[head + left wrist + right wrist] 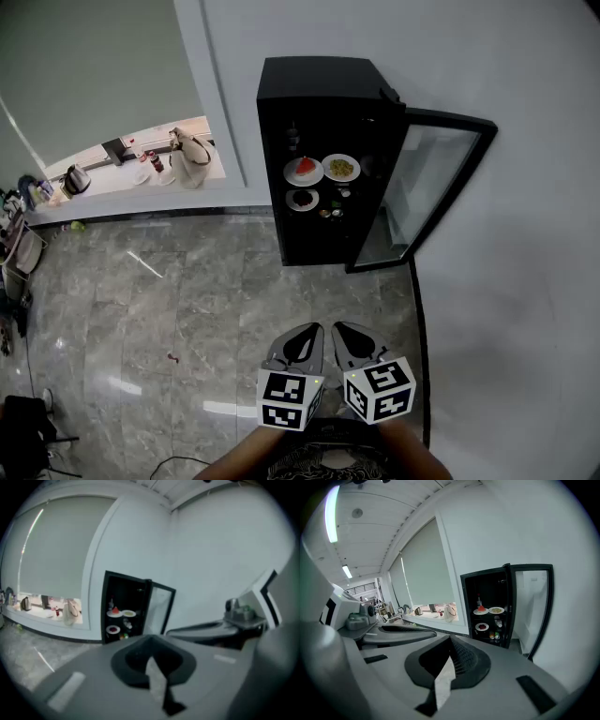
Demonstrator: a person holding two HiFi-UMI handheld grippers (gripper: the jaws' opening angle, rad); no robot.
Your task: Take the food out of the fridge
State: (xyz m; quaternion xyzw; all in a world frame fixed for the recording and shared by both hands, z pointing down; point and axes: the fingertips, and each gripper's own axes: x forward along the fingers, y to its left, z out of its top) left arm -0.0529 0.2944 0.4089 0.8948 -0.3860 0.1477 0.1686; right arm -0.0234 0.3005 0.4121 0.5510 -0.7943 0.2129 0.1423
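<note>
clearly nothing is in hand yet: the left gripper (305, 339) and the right gripper (352, 339) sit side by side, each with its fingers pressed together and nothing between them. the food is well ahead of the fingertips, inside the black fridge (319, 103), whose door (441, 178) stands open on the side of the right fingers. on the upper shelf a plate with red food (304, 171) sits just beside a plate with yellowish food (340, 167). a plate with dark food (302, 199) lies on the shelf below, next to small items i cannot make out. the step in hand looks like the approach across the floor (187, 300). to do it well, i would come in square to the opening and spread the fingers before they reach a shelf. then take one plate by its near rim, keep it level, and draw it straight out, clear of the door edge and its neighbour.
</note>
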